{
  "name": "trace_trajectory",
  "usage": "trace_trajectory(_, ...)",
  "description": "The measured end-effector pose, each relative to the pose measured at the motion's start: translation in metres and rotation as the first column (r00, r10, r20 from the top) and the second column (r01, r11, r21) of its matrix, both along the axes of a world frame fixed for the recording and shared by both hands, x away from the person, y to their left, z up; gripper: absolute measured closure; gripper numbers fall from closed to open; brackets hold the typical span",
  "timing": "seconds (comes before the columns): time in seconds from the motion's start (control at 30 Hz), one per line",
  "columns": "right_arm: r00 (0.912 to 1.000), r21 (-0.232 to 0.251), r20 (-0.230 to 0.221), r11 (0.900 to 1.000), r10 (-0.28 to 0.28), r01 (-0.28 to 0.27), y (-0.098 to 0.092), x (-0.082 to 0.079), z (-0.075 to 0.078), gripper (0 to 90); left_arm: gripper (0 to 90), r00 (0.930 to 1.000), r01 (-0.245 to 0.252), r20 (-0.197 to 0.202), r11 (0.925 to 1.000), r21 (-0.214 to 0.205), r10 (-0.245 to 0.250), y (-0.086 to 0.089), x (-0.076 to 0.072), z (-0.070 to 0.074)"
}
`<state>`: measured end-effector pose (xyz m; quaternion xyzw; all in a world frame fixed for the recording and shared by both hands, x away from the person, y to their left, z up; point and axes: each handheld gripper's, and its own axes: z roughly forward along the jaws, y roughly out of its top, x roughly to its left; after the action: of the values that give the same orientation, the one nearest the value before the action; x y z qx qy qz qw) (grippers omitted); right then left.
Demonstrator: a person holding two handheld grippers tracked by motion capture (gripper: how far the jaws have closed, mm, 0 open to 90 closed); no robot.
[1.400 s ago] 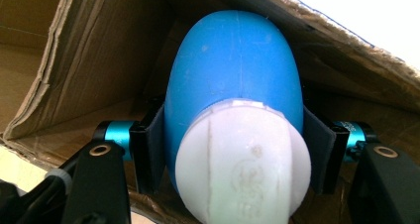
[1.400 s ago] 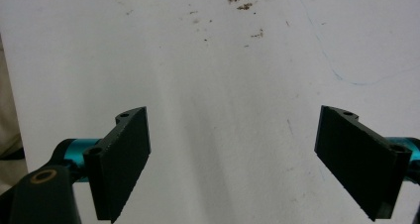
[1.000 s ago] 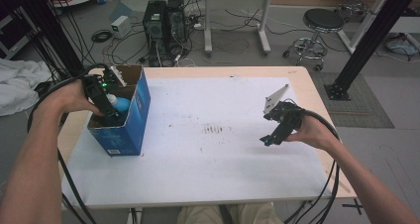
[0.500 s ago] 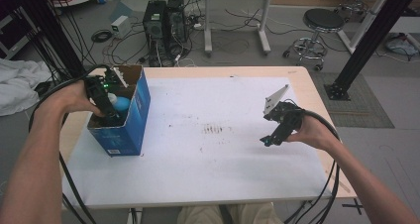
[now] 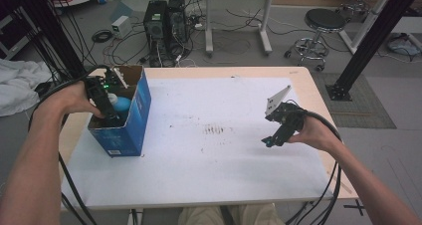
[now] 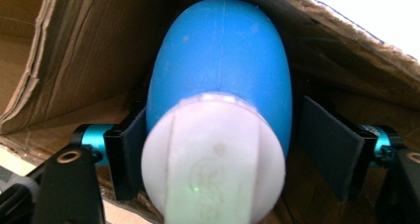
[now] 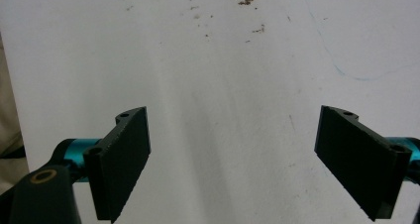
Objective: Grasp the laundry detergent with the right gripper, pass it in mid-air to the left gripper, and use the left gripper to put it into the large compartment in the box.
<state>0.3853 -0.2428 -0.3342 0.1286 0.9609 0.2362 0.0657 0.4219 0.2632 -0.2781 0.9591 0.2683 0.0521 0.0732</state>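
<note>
White sheeting covers the worktop (image 5: pixel 224 175). Inside the blue box (image 5: pixel 134 120) at its edge, a blue bottle (image 6: pixel 223 70) is gripped by the left hand-held gripper (image 6: pixel 218 149). Release or lifting is judged next. Well away from the box, the right hand-held gripper (image 7: pixel 247 154) is held spread and empty.

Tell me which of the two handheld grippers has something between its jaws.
The left gripper, reaching into the blue cardboard box: its jaws flank a blue egg-shaped object with a white cap. The right gripper hangs open over the bare white table.
</note>
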Motion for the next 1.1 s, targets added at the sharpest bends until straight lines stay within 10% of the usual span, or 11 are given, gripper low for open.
trace_trajectory(0.77, 1.0000, -0.002, 0.002, 1.0000, -0.001, 0.001, 0.002, -0.003, 0.001, 13.2, 22.6, 0.9978, -0.011, 0.066, 0.9999, 0.000, 0.011, 0.007, -0.007, 0.025)
trace_trajectory(1.1, 1.0000, -0.002, 0.007, 1.0000, -0.006, 0.006, 0.000, -0.004, 0.002, 13.2, 21.5, 0.9819, -0.012, 0.189, 0.9999, -0.006, 0.013, 0.003, -0.010, 0.051)
